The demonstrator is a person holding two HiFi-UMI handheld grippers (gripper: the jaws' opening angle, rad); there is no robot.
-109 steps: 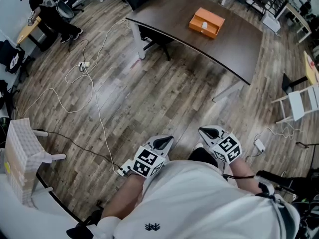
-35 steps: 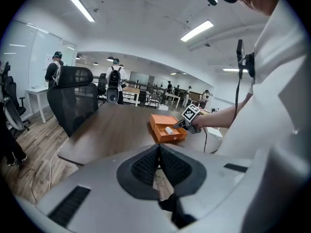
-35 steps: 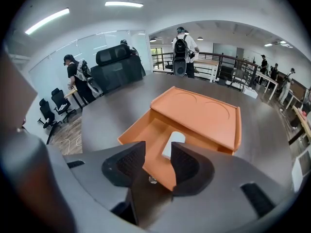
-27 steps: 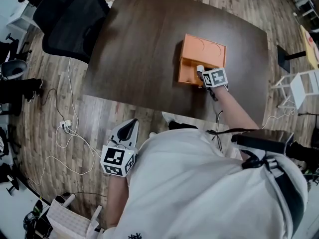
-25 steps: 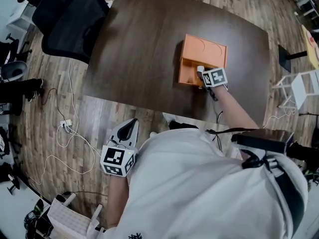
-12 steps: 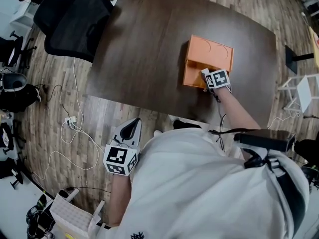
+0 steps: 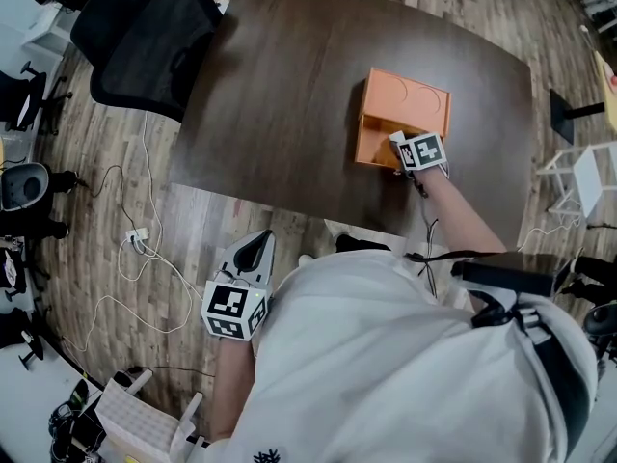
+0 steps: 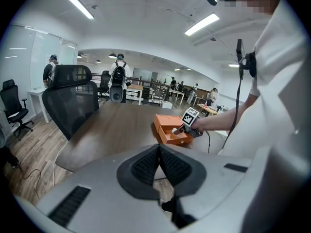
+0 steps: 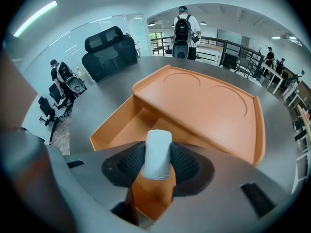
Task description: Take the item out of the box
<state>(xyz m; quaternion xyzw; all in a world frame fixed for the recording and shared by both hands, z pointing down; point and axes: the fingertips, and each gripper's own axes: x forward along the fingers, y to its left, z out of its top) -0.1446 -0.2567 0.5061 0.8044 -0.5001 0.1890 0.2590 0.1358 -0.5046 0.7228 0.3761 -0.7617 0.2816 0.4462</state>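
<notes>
An orange box (image 7: 410, 97) lies on the dark table (image 7: 289, 85), its lid slid back and the front compartment (image 9: 121, 125) open. My right gripper (image 7: 397, 144) reaches into that compartment. Its jaws are closing, and the pads touch both sides of an upright white cylinder (image 9: 158, 152) between them. In the head view the cylinder (image 7: 394, 138) shows as a small white spot at the gripper's tip. My left gripper (image 7: 254, 247) hangs low beside my body, off the table, shut with nothing in it. The left gripper view shows the box (image 8: 167, 130) far ahead.
A black office chair (image 7: 145, 37) stands at the table's far left corner. Cables and a power strip (image 7: 140, 234) lie on the wooden floor. A white chair (image 7: 578, 172) is at the right, a white crate (image 7: 135, 418) at the bottom left. People stand in the background.
A few seconds ago I stood far from the table with both grippers low. Over the last second my right gripper stays at the box's open compartment and the left hardly moves.
</notes>
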